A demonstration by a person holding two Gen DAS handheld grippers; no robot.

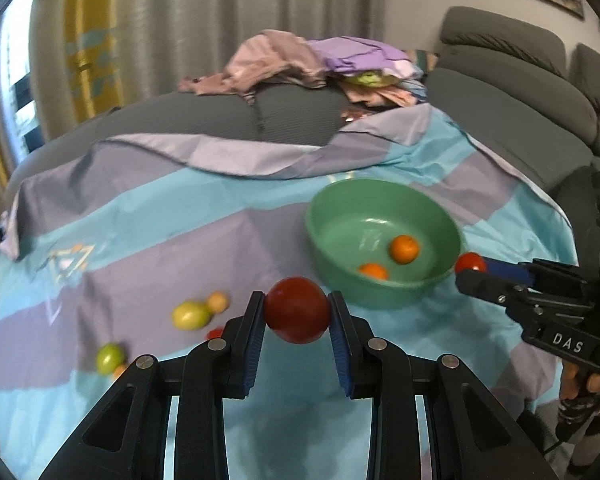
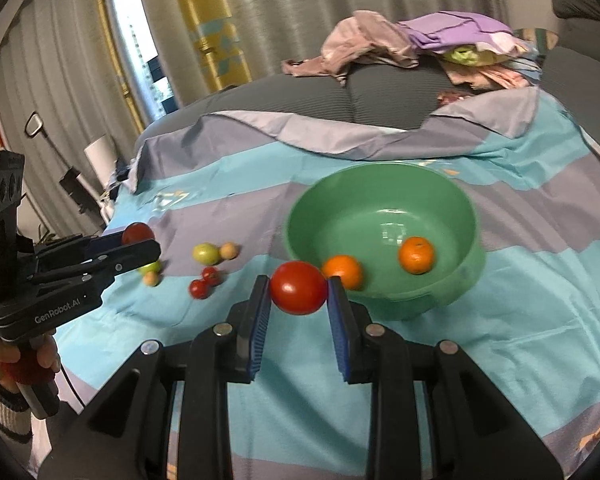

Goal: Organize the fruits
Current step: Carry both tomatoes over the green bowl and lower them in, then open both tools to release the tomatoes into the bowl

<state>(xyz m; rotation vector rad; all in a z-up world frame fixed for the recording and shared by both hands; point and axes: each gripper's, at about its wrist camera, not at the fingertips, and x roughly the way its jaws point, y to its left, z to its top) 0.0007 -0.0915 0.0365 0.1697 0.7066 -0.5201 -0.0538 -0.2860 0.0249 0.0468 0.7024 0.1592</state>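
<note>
My left gripper (image 1: pixel 297 310) is shut on a dark red tomato (image 1: pixel 297 309), held above the cloth left of the green bowl (image 1: pixel 328 240). It also shows in the right wrist view (image 2: pixel 138 240). My right gripper (image 2: pixel 298 288) is shut on a bright red tomato (image 2: pixel 298 288), just in front of the bowl's near rim (image 2: pixel 300 200); it also shows in the left wrist view (image 1: pixel 470 266). Two oranges (image 2: pixel 416 255) (image 2: pixel 343 271) lie in the bowl. Green fruits (image 2: pixel 205 253), small pale fruits (image 2: pixel 229 250) and small red tomatoes (image 2: pixel 204 282) lie on the cloth to the left.
A blue and lilac striped cloth (image 2: pixel 520 288) covers a grey sofa seat. A heap of clothes (image 2: pixel 420 40) lies at the back. Sofa cushions (image 1: pixel 520 112) rise on the right. Curtains and a window stand behind.
</note>
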